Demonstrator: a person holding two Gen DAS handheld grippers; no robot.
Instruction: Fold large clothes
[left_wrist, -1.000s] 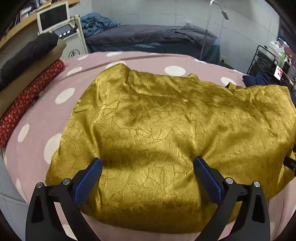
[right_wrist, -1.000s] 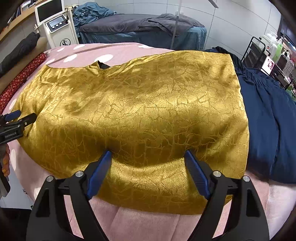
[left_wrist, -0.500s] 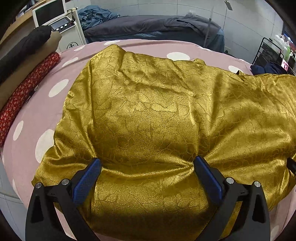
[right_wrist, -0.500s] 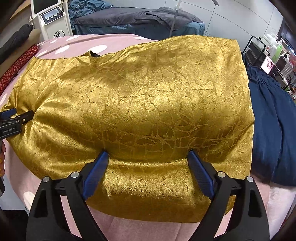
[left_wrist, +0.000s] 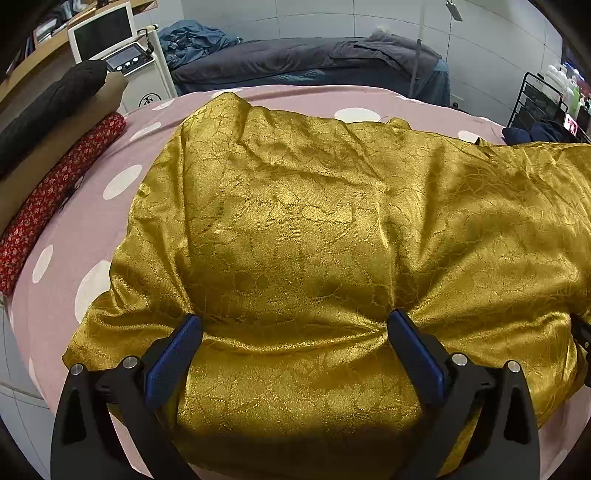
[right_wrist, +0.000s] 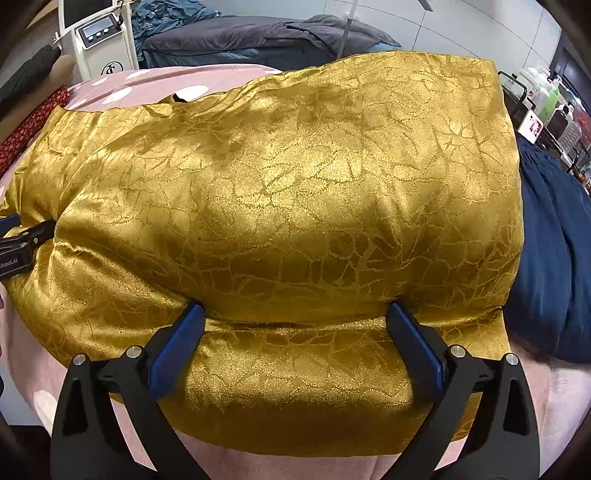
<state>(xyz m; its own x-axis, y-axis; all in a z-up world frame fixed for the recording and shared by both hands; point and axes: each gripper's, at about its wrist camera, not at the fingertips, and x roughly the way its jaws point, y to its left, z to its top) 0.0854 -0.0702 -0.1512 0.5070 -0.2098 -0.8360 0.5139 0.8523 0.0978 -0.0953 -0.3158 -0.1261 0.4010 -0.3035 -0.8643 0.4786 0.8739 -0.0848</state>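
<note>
The gold garment (right_wrist: 295, 206) lies spread over the pink polka-dot bed (left_wrist: 92, 221), its near fold bunched between the wide-spread jaws of both the left hand-held gripper (left_wrist: 295, 328) and the right hand-held gripper (right_wrist: 295, 317), whose jaws have just been opening. That satiny cloth looks light, limp and slippery. Best pinched at the doubled near edge, I'd say, close to the corners.

Even indoor light is falling from overhead in both views. The gold cloth (left_wrist: 332, 229) is throwing off a bright sheen on its folds, while a dark shadow is lying along its near edge. Fisheye distortion is bending the bed (left_wrist: 92, 221) edge, and black vignetting is filling the corners. Focus is holding sharp throughout.
</note>
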